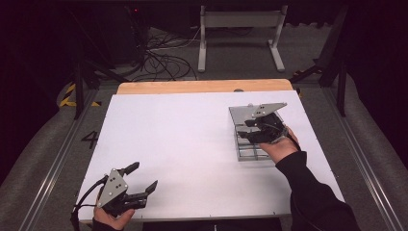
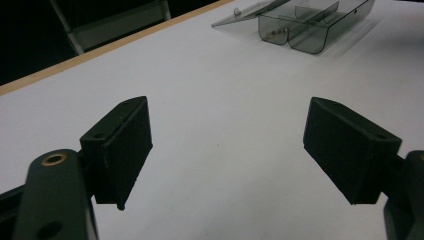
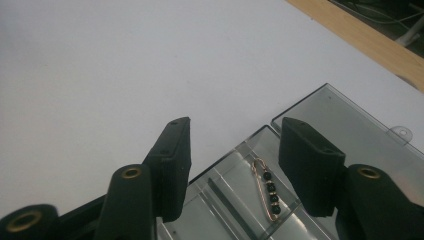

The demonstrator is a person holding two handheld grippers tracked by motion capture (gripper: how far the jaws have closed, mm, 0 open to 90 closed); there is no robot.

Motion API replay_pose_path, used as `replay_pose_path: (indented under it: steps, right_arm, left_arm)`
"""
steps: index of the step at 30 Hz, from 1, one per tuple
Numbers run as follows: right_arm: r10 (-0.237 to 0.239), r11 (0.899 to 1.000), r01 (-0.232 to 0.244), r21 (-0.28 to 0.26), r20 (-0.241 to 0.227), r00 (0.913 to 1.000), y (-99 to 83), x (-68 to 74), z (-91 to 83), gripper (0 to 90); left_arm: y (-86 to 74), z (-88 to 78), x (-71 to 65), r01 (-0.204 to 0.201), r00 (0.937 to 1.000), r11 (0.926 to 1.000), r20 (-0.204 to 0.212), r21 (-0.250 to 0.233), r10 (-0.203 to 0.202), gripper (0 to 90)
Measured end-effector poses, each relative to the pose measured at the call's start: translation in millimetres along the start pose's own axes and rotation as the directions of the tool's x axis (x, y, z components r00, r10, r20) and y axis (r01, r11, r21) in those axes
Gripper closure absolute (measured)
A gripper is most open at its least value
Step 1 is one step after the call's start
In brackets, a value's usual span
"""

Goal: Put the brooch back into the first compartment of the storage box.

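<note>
Right tool (image 1: 260,126), held in the person's right hand (image 1: 280,147), hovers over a clear smoky-grey plastic box (image 3: 260,200) with its jaws parted and nothing between them. Seen between those jaws, the box has narrow compartments split by thin dividers; one compartment holds a gold-coloured pin (image 3: 267,189) strung with small dark beads. Just beyond the jaws, the box's hinged lid (image 3: 345,125) lies open and flat on the tabletop, a small tab at its far edge.

Left tool (image 1: 143,179), gripped by the left hand (image 1: 113,219), sits low over the near left part of the tabletop (image 1: 183,144), jaws spread wide and empty, well apart from the box. From this tool the box (image 2: 312,22) appears far ahead and to the right, its rounded compartment walls translucent.

White sheeting covers the tabletop, with a strip of bare wood (image 1: 204,86) along the edge farthest from both tools. Beyond that edge lie a grey floor, a tangle of black cables (image 1: 161,55), and the white legs of a stand (image 1: 240,36); the room behind is dark.
</note>
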State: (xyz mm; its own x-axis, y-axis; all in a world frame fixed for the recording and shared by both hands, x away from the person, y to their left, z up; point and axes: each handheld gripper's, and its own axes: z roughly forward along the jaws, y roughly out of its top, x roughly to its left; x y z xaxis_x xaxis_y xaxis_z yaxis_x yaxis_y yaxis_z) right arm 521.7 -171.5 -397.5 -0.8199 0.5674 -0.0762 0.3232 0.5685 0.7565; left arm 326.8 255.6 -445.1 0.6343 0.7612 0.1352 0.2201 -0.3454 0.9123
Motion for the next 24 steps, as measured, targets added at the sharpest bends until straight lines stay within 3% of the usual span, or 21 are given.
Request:
replay_pose_path:
  steps: [5, 24]
  right_arm:
    - [-0.013, 1.0, 0.013, -0.028, -0.008, 0.9999, 1.0, 7.9, -11.6, 43.9]
    - [-0.005, 0.998, 0.004, -0.065, -0.008, 1.0, -13.3, 11.5, -38.6, 41.7]
  left_arm:
    - [0.0, -0.1, 0.0, 0.001, 1.0, 1.0, 0.0, 0.0, -0.001, 20.2]
    - [0.0, 0.2, -0.5, -0.001, 1.0, 1.0, -0.002, 0.004, 0.001, 20.2]
